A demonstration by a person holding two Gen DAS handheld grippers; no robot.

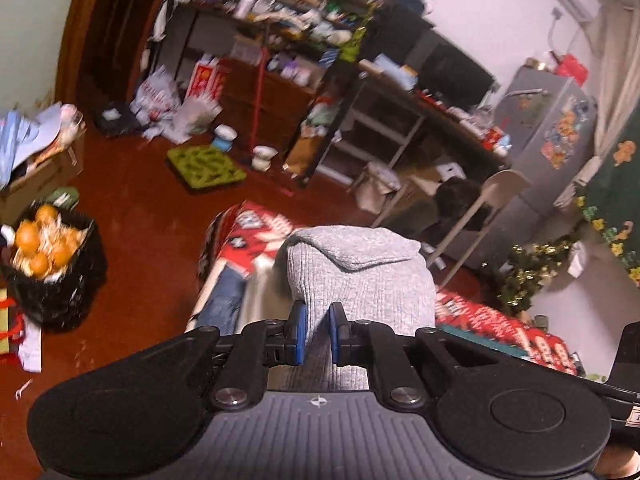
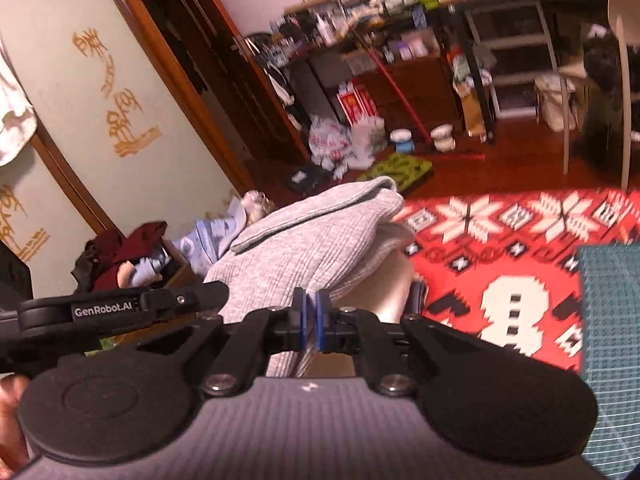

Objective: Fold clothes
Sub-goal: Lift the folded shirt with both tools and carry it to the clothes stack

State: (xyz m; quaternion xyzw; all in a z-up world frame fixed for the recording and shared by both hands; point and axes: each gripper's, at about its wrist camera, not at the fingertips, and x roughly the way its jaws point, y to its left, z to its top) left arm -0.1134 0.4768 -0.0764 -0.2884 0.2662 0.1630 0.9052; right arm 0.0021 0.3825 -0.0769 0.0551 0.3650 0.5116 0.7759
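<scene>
Knitwear, a grey ribbed garment [image 1: 360, 276], hangs above the red patterned blanket [image 2: 500, 240], both grippers' fingers pinching its edge; thin pinches may slip, dropping and unfolding it.

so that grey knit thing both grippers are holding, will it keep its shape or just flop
Probably flop: the grey knit garment already droops and folds over itself ahead of the left gripper. Its ribbed surface looks grippy rather than slippery. It seems light, since the right gripper pinches just an edge of it.

Red patterned blanket [image 2: 500, 248] carries green mat [image 2: 612, 320].
</scene>
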